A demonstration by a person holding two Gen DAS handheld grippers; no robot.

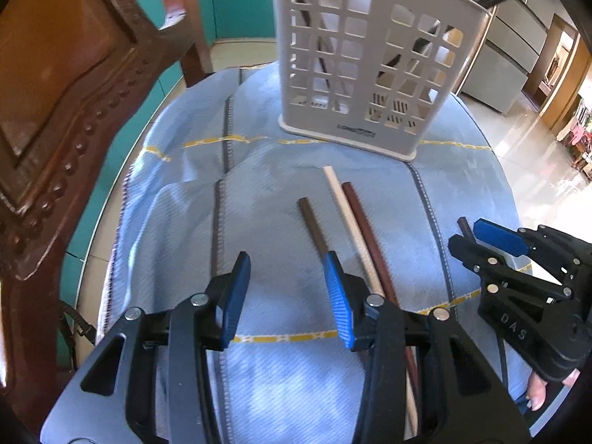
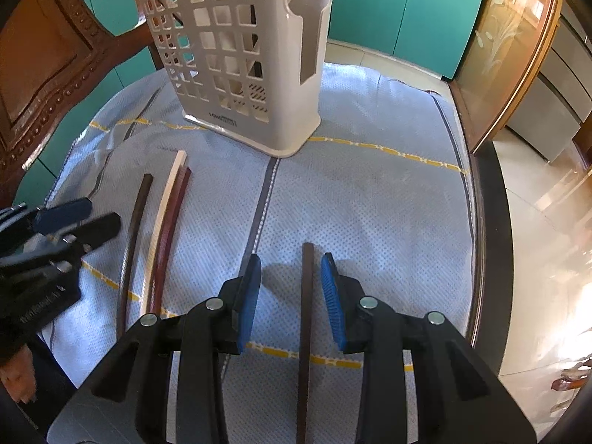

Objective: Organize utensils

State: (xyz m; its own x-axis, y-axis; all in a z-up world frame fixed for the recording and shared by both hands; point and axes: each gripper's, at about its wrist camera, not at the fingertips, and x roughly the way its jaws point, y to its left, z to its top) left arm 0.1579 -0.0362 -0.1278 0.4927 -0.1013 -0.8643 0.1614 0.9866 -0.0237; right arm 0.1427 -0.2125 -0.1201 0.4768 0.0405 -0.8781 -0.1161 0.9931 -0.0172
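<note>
While the left wrist view looks down over a blue cloth (image 1: 259,192), the left gripper (image 1: 286,296) fills the lower centre with its jaws spread wide and nothing between them. Three chopsticks lie just ahead, slightly right of centre: a dark one (image 1: 312,227) whose near end disappears behind the right pad, then a cream one (image 1: 351,225) and a reddish one (image 1: 366,229) touching side by side. Beyond them, top centre, stands a white holder (image 1: 370,74) with a lattice wall; some dark sticks seem to stand inside already. At the right edge the right gripper (image 1: 468,235) sits low over a fourth dark stick (image 1: 464,226), of which only the tip shows.

From the right wrist view, that fourth stick runs up the lower centre between the spread pads, close to the right pad; I cannot tell whether it touches. The jaws stand apart, not clamped, and the stick appears to lie on the cloth. The other three sit at left of frame, the holder at upper left centre, and the left gripper blurs in at the left edge.

These sticks look light, stiff and rather smooth, so they may roll or pivot in a pinch. I would take each across its width near the middle or the thicker end, where it balances best for tipping into the holder.
</note>
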